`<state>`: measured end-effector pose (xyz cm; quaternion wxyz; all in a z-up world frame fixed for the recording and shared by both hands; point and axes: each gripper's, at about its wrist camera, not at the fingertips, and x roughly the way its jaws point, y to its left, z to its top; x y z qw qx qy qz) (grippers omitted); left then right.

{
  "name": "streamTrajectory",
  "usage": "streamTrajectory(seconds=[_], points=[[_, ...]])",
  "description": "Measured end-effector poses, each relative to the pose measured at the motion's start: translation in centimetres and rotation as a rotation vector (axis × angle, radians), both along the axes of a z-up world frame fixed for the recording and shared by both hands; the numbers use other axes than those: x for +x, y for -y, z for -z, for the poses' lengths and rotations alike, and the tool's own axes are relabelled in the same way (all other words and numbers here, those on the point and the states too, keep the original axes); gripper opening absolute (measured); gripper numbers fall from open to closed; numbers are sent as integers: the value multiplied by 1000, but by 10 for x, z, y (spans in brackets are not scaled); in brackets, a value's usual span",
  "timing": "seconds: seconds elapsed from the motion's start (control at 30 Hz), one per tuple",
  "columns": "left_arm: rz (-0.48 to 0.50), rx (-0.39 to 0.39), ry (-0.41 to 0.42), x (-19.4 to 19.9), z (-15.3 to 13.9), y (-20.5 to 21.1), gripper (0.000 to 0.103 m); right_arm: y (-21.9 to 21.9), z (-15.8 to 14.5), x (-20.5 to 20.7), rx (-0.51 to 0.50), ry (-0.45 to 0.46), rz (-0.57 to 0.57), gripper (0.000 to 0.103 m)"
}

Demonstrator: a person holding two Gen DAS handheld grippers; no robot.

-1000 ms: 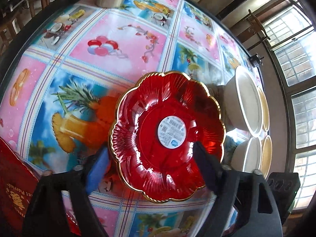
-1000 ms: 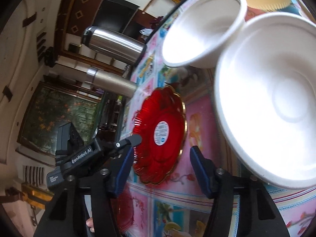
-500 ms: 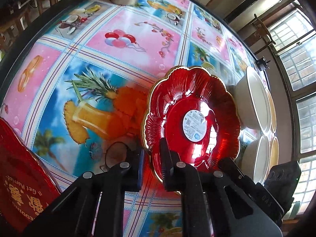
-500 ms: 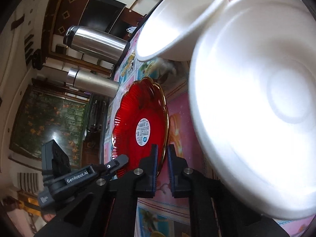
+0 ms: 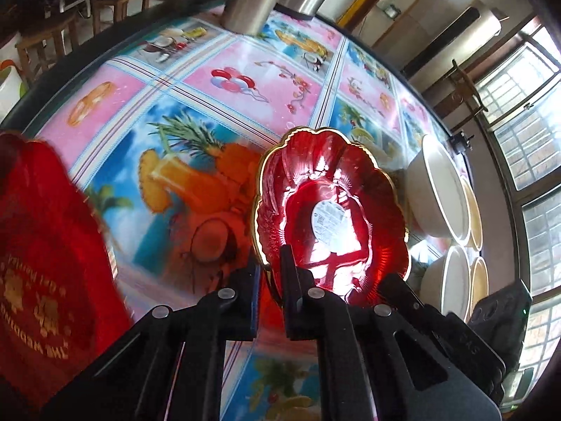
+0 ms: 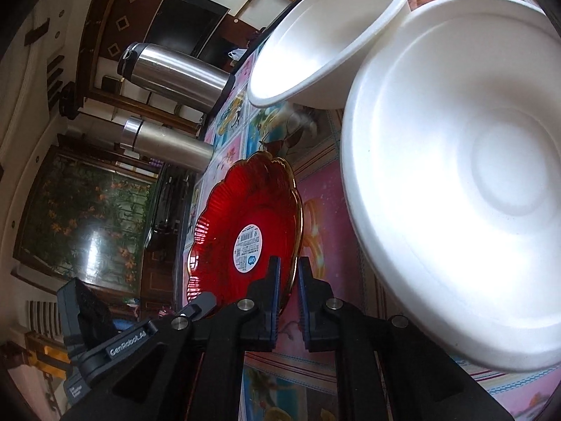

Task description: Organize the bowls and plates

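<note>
Red plate (image 5: 333, 217) rim is pinched by both left gripper (image 5: 270, 273) and right gripper (image 6: 288, 280) fingers, its near edge hidden.

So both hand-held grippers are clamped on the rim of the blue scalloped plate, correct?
Not blue: the scalloped plate is red with a gold rim, as the left wrist view shows. Both the left hand-held gripper and the right hand-held gripper are clamped on its rim.

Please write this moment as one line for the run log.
left gripper: shut on red plate rim | right gripper: shut on same rim | white bowls: beside
</note>
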<state>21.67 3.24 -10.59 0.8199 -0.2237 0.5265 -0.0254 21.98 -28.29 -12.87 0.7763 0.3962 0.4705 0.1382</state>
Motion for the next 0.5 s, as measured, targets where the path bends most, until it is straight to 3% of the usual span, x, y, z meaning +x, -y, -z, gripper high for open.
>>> streamTrajectory(seconds=[0.27, 0.5], points=[[-15, 26, 70, -29, -12, -2, 9, -11, -14, -14, -34, 86, -42, 8], [32, 77, 172, -66, -36, 8, 10, -11, -40, -57, -83, 260, -17, 8]])
